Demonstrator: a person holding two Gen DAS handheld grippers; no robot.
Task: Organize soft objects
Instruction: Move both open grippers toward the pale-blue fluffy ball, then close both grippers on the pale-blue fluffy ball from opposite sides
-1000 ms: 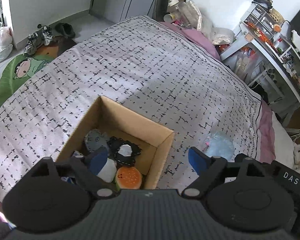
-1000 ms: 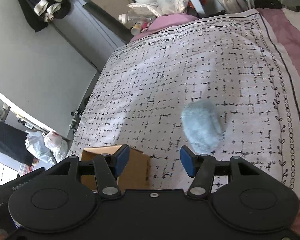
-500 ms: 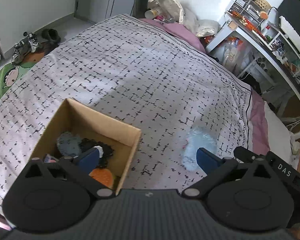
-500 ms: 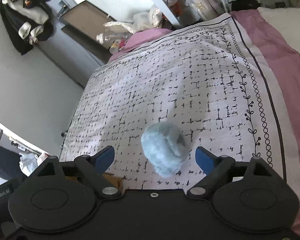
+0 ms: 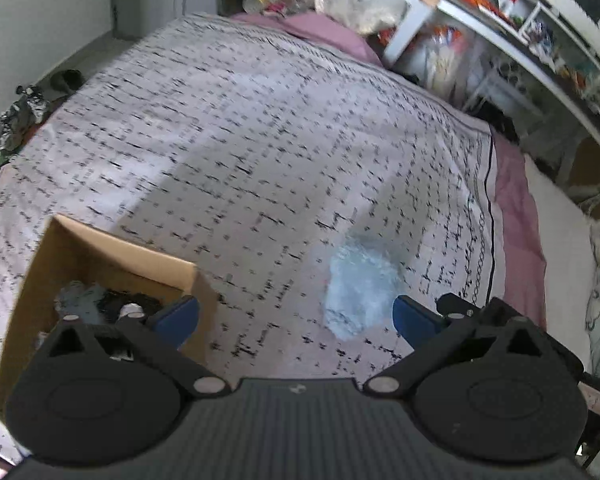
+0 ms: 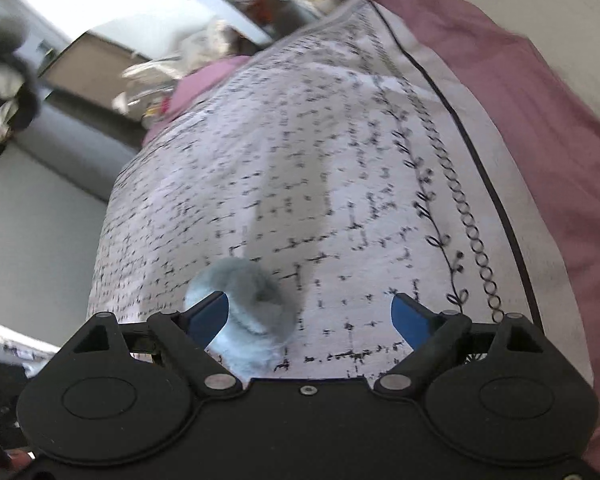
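Right wrist view has the right gripper (image 6: 310,314) tilted down over the bed (image 6: 340,160), jaws wide apart with nothing clamped, fluffy blue puff (image 6: 252,312) at 7 o'clock against its left pad, left gripper (image 5: 296,318) spread wide too, empty.

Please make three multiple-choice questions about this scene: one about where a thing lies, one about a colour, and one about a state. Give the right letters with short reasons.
1. Where does the fluffy toy lie?
A. in the cardboard box
B. on the bedspread
C. on the floor

2. What colour is the fluffy toy?
A. light blue
B. orange
C. black

3. How does the right gripper stand?
A. shut on the toy
B. shut on nothing
C. open

Answers:
1 B: it rests on the patterned bedspread, apart from the cardboard box.
2 A: its fur looks pale blue in both views.
3 C: its fingers stand wide apart, and the toy is only near the left one.
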